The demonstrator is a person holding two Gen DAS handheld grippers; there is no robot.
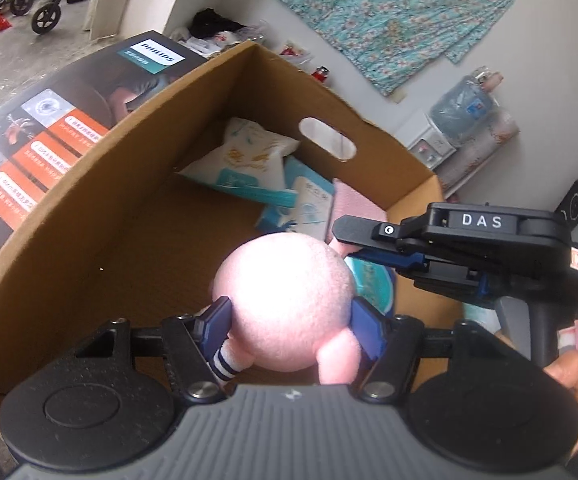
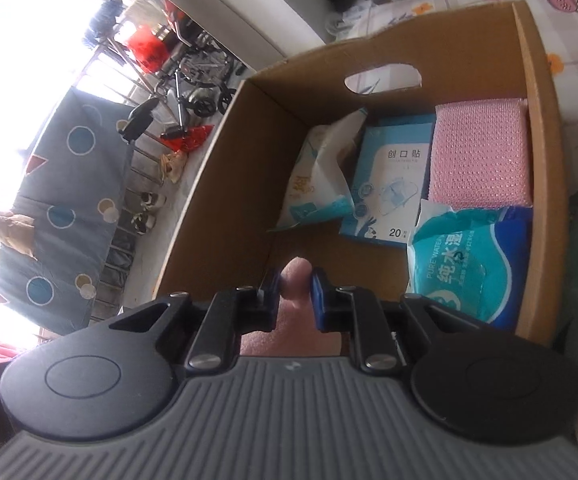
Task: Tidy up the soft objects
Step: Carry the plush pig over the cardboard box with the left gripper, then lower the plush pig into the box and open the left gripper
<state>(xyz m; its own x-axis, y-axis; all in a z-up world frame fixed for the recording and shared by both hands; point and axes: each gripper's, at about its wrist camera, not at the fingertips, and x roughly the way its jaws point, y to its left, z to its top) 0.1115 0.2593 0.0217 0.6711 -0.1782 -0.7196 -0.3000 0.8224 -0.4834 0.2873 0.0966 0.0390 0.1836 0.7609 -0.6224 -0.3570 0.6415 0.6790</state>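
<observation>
Between the pads of the left gripper [image 1: 289, 322] sat a pink plush toy [image 1: 285, 300], its round body squeezed at both flanks, so those jaws stood roughly half apart and clamped on it. A striped limb and a pink stub trailed back toward the gripper body, which put the toy's long axis roughly along the fingers. Ahead of and below that gripper lay the open cardboard box [image 1: 89, 216], with bare floor directly forward of the toy and to its left. That was the relation the coming release appeared to turn on: the toy hung over the near part of the box, with free floor beneath it.

Just to the right of the left gripper, and crossing in front of it, came the right gripper [image 2: 295, 292], held in a hand [image 1: 577, 380]. Its jaws were drawn nearly together on a narrow pink piece, probably a limb of the same toy, though that could not be told for sure. Both tools pointed steeply down into the box.

Beyond the right gripper lay a white tissue pack [image 2: 321, 176], a box of plasters [image 2: 389, 188], a pink sponge cloth [image 2: 481, 152] and, to its right, a pack of wet wipes [image 2: 469, 260].
</observation>
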